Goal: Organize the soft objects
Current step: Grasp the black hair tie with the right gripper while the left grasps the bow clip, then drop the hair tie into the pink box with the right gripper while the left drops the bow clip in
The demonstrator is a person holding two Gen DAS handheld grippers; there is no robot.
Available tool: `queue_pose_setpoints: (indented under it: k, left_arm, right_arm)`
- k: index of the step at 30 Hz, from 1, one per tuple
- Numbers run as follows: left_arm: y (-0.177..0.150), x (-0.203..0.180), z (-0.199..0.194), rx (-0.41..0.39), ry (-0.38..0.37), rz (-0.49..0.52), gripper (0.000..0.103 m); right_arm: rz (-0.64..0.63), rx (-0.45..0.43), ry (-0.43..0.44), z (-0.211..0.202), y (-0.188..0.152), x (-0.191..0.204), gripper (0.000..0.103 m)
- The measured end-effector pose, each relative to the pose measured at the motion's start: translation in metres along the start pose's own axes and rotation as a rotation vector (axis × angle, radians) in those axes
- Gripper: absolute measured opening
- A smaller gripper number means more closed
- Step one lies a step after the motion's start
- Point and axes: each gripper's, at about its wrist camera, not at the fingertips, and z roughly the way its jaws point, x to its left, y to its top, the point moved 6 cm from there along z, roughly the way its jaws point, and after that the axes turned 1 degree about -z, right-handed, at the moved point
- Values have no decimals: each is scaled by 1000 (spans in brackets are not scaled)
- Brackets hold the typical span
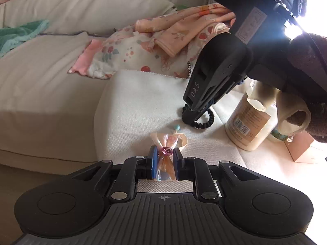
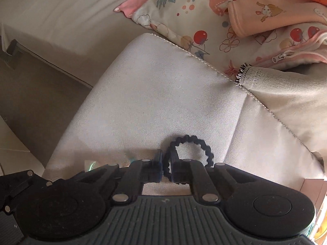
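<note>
My left gripper is shut on a sheer peach bow hair tie with a pink bead at its knot, low over a cream cushion. My right gripper is shut on a black braided hair tie, whose loop lies on the same cushion. In the left wrist view the right gripper points down at the black hair tie, just beyond the bow. A small teal bead lies between them.
A pile of pink printed baby clothes lies behind the cushion on a beige sofa. A teal cloth lies far left. A cream bottle and a cardboard box stand at the right.
</note>
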Motion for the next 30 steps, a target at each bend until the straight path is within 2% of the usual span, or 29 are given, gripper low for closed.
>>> queue_pose_setpoints:
  k: [4,7,10,15,18,22,26,30]
  left_arm:
    - [-1,-5,-1,-1,17,17,17]
    - [2,-7,-4,8,-15,-7,16]
    - [17,-13,-17,-34,-1,8,16]
    - [59,-38,-51,-147,10,42,16]
    - [87,-69,-69,-213,0,79,16]
    - [111,-119,-78,-251,-26,138,16]
    - [121,-184,-77,-254,-82,221,16]
    - [119,-246,-60,-217,-149,281,16]
  right_arm:
    - [19,-29,78,-14,-5,2,5]
    - [11,-97,129,-47,-10,4,5]
    - [0,-189,185,-91,-18,3,5]
    - [10,-336,243,-163,-47,-19,5]
    - [27,-423,237,-201,-71,-43,5]
    - [85,-526,213,-241,-110,-88,5]
    - [166,-596,178,-263,-156,-141,5]
    - [264,-641,138,-268,-201,-196,5]
